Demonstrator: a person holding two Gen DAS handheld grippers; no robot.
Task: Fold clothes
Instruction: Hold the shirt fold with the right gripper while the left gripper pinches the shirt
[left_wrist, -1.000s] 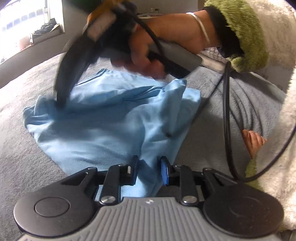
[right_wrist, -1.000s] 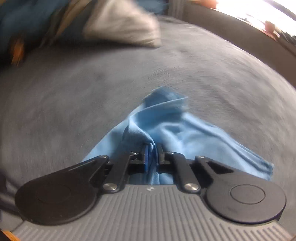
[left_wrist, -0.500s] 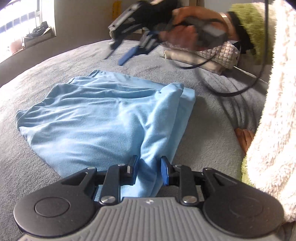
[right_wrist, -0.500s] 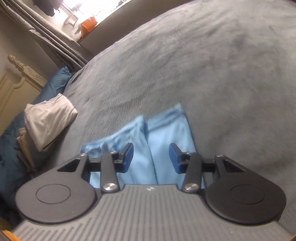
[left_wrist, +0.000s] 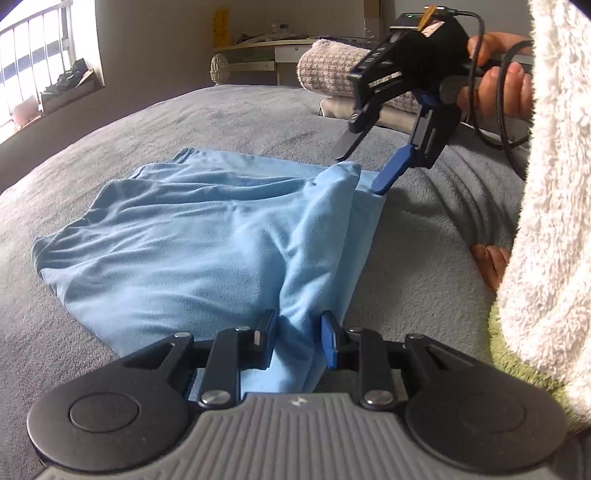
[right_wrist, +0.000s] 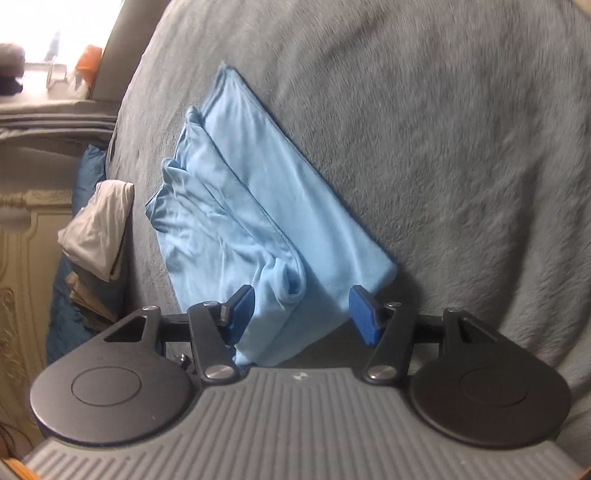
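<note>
A light blue garment (left_wrist: 192, 236) lies partly folded on a grey blanket (left_wrist: 417, 258). My left gripper (left_wrist: 297, 334) is at the garment's near corner, and a fold of the cloth fills the gap between its fingers. My right gripper (left_wrist: 364, 171) shows in the left wrist view, open, hovering just above the garment's far right corner. In the right wrist view the right gripper (right_wrist: 301, 308) is wide open over the garment (right_wrist: 251, 206), with a bunched fold lying between the fingers, not pinched.
A stack of folded clothes (right_wrist: 98, 229) sits at the blanket's edge beside a blue pillow. A checked folded item (left_wrist: 332, 70) lies behind the right gripper. My fluffy white sleeve (left_wrist: 554, 221) fills the right side. A window ledge is at far left.
My right gripper let go of the garment, opened wide, swung away across the bed, then came back down to the garment's far right corner. My left gripper stayed on its fold.
</note>
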